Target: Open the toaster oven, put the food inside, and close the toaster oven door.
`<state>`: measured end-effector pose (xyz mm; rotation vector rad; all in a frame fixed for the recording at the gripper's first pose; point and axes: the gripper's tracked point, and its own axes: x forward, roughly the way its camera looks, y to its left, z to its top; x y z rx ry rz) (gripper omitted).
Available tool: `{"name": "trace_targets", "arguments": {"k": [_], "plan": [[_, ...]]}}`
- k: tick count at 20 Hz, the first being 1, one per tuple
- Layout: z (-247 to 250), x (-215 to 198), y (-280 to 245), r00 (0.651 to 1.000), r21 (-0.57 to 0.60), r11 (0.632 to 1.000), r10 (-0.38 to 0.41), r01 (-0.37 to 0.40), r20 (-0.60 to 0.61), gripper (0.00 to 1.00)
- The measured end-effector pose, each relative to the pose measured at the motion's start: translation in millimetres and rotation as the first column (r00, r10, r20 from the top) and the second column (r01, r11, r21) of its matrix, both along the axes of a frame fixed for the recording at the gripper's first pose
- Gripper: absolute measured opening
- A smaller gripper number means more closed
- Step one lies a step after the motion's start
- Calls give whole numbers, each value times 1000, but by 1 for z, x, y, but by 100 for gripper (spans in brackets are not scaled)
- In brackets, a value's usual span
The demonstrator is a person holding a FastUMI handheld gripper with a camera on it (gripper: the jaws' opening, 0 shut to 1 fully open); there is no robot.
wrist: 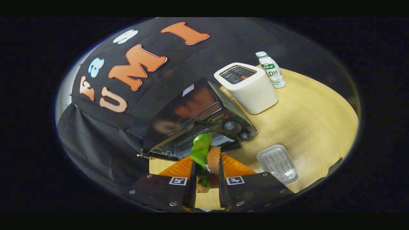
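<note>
My gripper [206, 169] is shut on a sandwich [207, 156], brown bread slices with a green lettuce leaf sticking out, held upright between both fingers. Just beyond the fingers stands the black toaster oven [195, 115] on the wooden table [313, 121]. Its door looks lowered, and I see the dark inside with a wire rack [182, 145] right behind the sandwich. Two round knobs [231, 126] sit on the oven's right side panel.
A white pop-up toaster [247, 86] stands behind the oven to the right, with a small white bottle [271, 70] beyond it. A clear plastic tray [277, 163] lies on the table to the right of my fingers. Black cloth hangs behind and left of the oven.
</note>
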<state>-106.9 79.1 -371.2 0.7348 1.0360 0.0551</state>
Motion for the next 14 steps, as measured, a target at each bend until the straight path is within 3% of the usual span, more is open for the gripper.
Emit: {"name": "trace_targets", "arguments": {"k": [6,14], "plan": [[-11,11,37,997,68,994,-79,80,-26,30],[-21,40,87,985,143,977,-164,155,50,29]]}}
